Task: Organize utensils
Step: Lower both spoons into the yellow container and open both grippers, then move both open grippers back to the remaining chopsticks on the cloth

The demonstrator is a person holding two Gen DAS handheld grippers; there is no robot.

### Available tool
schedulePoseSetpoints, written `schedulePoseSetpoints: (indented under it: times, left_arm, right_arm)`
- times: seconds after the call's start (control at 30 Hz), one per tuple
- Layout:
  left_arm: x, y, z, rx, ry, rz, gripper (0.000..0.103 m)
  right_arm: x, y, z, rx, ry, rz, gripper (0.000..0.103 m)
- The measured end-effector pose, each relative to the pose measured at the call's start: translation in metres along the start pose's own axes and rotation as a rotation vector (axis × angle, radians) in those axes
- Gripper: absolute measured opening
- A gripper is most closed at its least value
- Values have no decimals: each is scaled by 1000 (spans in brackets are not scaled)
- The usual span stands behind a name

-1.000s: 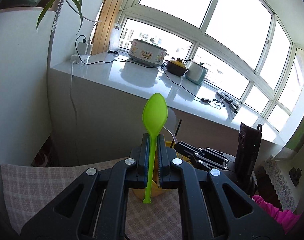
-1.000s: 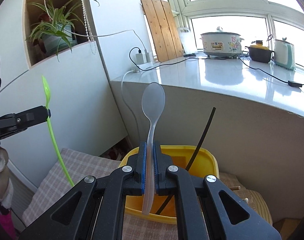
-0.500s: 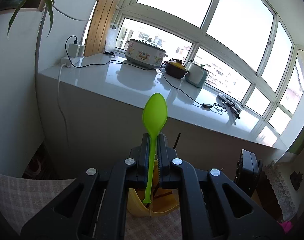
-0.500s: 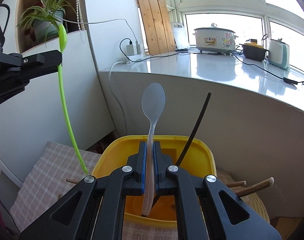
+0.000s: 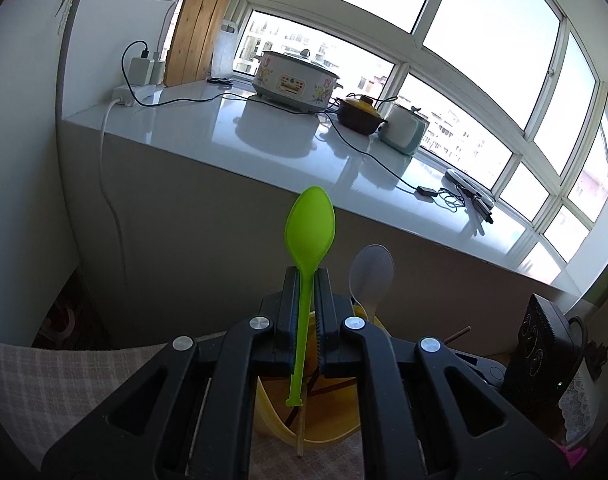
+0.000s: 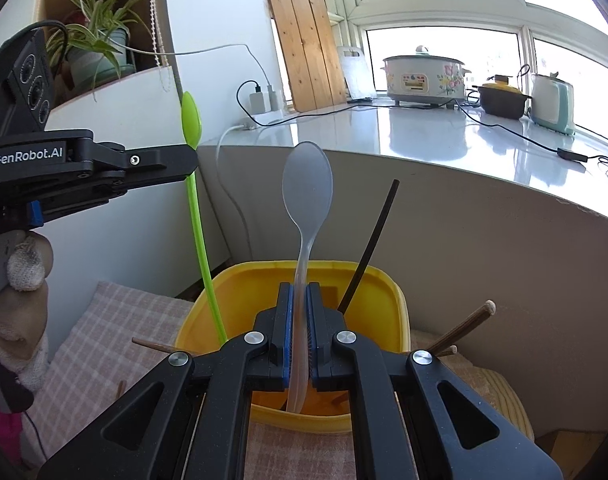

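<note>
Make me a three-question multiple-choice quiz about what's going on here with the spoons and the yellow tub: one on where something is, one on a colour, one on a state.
1. Where does the black stick stand?
A. in the yellow tub
B. on the white counter
C. on the wooden planks

2. What colour is the spoon in the left gripper?
A. red
B. green
C. blue

3. How does the right gripper stand?
A. wide open, empty
B. shut on the clear spoon
C. shut on a chopstick

Answers: 1 A, it leans out of the tub. 2 B, bright green bowl and handle. 3 B, pads clamp its handle.

A slow cooker point(image 6: 423, 76), brown pot point(image 6: 503, 98) and perhaps a kettle point(image 6: 552, 102) line the counter point(image 6: 443, 148).
</note>
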State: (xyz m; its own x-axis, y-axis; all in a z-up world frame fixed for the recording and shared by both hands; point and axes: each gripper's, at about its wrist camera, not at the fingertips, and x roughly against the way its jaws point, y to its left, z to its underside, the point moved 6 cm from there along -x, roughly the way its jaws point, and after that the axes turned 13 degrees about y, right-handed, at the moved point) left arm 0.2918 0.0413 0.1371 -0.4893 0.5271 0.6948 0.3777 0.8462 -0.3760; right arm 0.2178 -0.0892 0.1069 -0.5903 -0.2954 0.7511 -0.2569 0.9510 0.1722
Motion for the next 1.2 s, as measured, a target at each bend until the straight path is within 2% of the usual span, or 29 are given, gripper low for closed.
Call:
schedulePoseSetpoints:
  times: [0.4,0.73,1.13,1.2]
  left_arm:
    - [-2,-3,13,-9,24,-1,5]
    - [13,-3,33,-32,20,-14,5]
    - [33,21,86,-33,42,-66,5]
    - [34,29,100,-15,59,-56,5]
  right_arm:
    - [9,-11,10,-53,36,-45,5]
    - [28,3,22,-41,40,-71,5]
    - [40,26,42,7,77,-44,6]
    - [40,31,46,18,83,-38,15]
